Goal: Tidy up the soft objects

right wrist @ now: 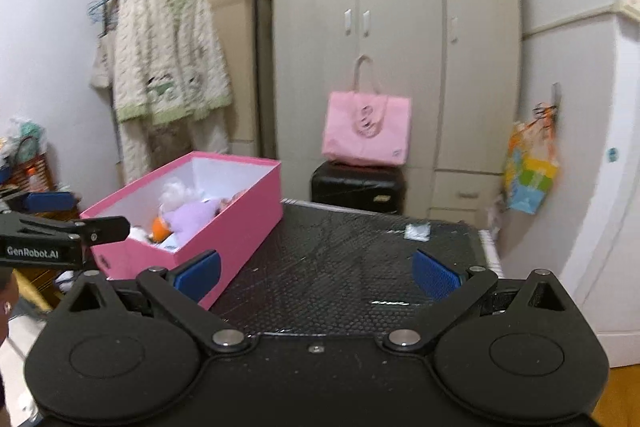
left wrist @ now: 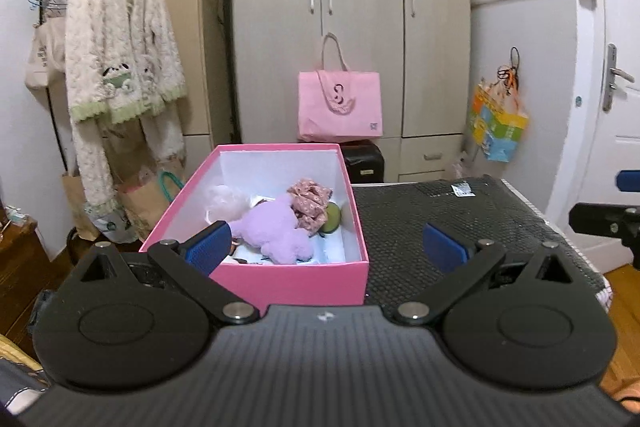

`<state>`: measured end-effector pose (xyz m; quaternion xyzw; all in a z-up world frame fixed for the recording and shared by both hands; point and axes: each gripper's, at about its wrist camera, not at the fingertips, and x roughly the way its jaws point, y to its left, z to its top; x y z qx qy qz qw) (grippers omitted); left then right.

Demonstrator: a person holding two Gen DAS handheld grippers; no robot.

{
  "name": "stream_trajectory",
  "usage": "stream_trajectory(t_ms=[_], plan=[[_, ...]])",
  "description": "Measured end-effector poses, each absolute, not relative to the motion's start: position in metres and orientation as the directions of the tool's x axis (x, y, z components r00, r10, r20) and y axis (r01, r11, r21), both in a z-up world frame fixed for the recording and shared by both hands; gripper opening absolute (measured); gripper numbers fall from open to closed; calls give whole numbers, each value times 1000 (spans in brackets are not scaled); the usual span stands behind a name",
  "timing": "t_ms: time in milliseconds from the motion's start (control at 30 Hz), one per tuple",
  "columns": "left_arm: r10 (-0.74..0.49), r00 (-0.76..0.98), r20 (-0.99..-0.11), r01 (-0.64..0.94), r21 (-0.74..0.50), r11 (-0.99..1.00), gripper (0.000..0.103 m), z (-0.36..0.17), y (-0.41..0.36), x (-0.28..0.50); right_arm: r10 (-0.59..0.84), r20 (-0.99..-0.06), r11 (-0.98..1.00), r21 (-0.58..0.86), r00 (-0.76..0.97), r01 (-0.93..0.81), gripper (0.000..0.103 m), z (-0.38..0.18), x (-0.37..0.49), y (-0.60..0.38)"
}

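Holding both tools wide apart, I have nothing in my left gripper (left wrist: 326, 247) or my right gripper (right wrist: 316, 273). A pink box (left wrist: 280, 283) sits on the black table (left wrist: 460, 227), at its left side. Inside the box lie a purple plush toy (left wrist: 276, 231), a fluffy white thing (left wrist: 226, 201), a pink dotted cloth (left wrist: 310, 201) and a small green thing (left wrist: 333, 215). The purple toy touches the dotted cloth.

Soft, even indoor light, no harsh shadows, a bit dim overall. Left wrist view is fairly sharp; right wrist view is smeared with motion blur, worst toward the right side. Both bend hard at the edges, with dark corners and faint glare on the worktop (right wrist: 360, 267).
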<state>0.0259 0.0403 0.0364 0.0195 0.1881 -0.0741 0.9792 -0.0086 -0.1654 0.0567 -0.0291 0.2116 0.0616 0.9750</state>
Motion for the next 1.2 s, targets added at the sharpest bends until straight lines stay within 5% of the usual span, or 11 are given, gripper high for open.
stream_trajectory(t_ms=[433,700,1200], plan=[[-125,923,-364,124,-27,992,103,26,42,24,-6,-304,997,-75,953,-17,103,44,-32,-150],[-86,926,-368,95,4,996,103,20,40,28,-34,-331,999,23,943,44,103,40,-25,-162],[-50,926,-374,75,55,996,103,10,45,19,-109,-378,994,-47,919,99,103,28,-30,-148]])
